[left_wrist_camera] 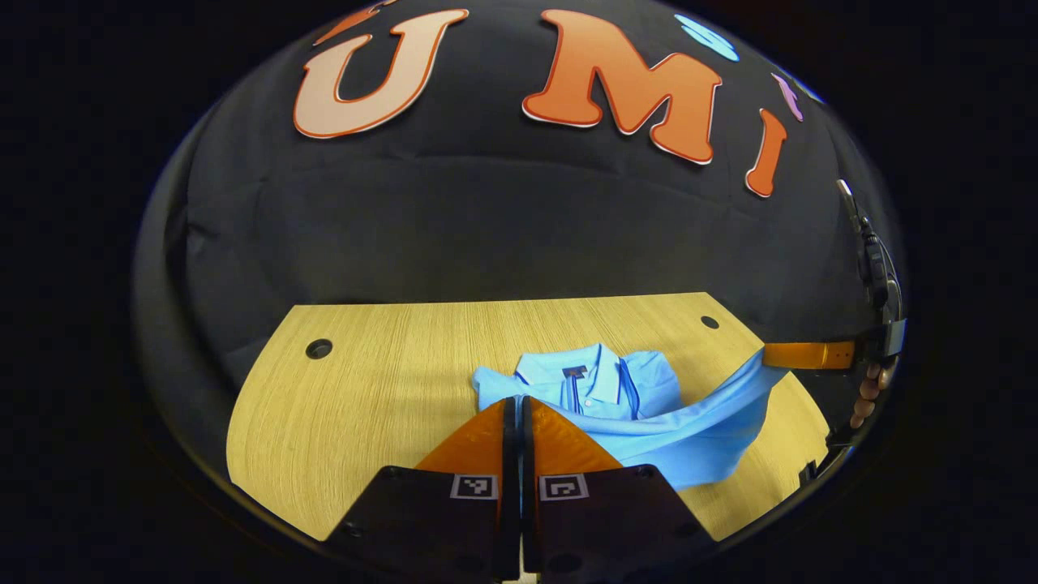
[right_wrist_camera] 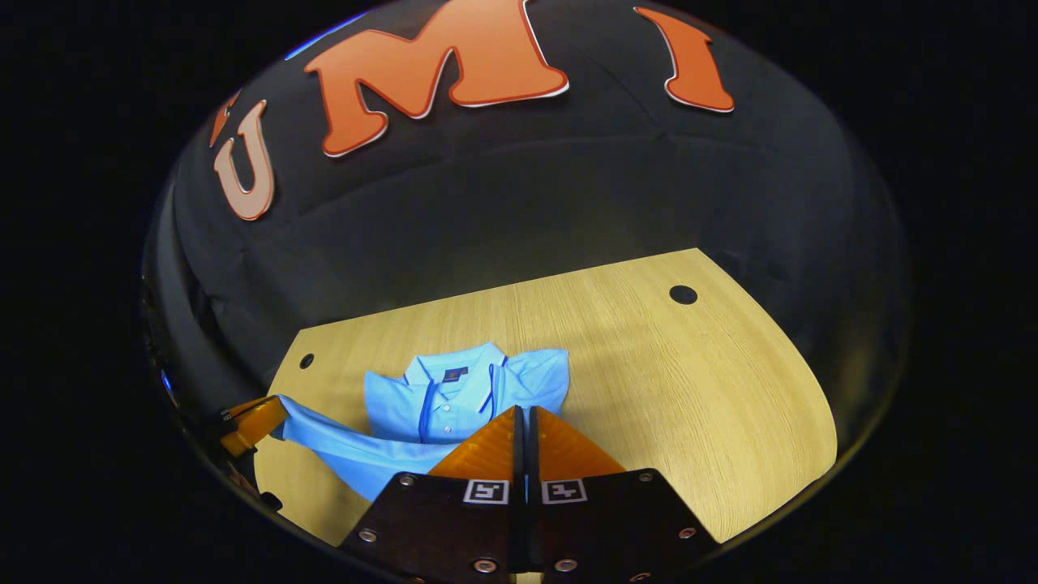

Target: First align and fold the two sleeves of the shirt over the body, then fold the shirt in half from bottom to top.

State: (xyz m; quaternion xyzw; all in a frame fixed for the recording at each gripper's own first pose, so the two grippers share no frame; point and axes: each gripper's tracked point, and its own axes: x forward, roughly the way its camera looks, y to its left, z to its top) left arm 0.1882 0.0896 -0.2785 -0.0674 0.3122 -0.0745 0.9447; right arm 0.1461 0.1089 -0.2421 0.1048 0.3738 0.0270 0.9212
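A light blue polo shirt (left_wrist_camera: 596, 385) with a collar and a buttoned placket lies on a pale wooden table (left_wrist_camera: 381, 381) with a visible grain, collar toward the far edge, in front of the booth's black cloth wall (left_wrist_camera: 486, 219). The table has small round dark holes (left_wrist_camera: 319, 349) near its far corners.

In the left gripper view, the left gripper (left_wrist_camera: 519, 403) sits at the near edge of the shirt with its two fingers pressed together, leaving only a thin dark seam between them. The tips meet right at the shirt's near left portion, and the fabric appears to be pinched there, though the contact itself is hidden by the fingers. Out to the right, the other gripper (left_wrist_camera: 766, 354) is held by a hand (left_wrist_camera: 872, 393) at the table's right side; it has the bottom hem corner of the shirt, and the cloth stretches up from the table in a taut, lifted band toward it.

In the right gripper view, the right gripper (right_wrist_camera: 523, 412) likewise has its fingers closed together, with a sliver of blue fabric showing in the seam between them. The shirt (right_wrist_camera: 454, 397) lies just beyond the tips, its sleeves already folded over the body. At the far left of this view, the left gripper (right_wrist_camera: 276, 410) holds the opposite hem corner, the fabric drawn out toward it above the table (right_wrist_camera: 689, 389).
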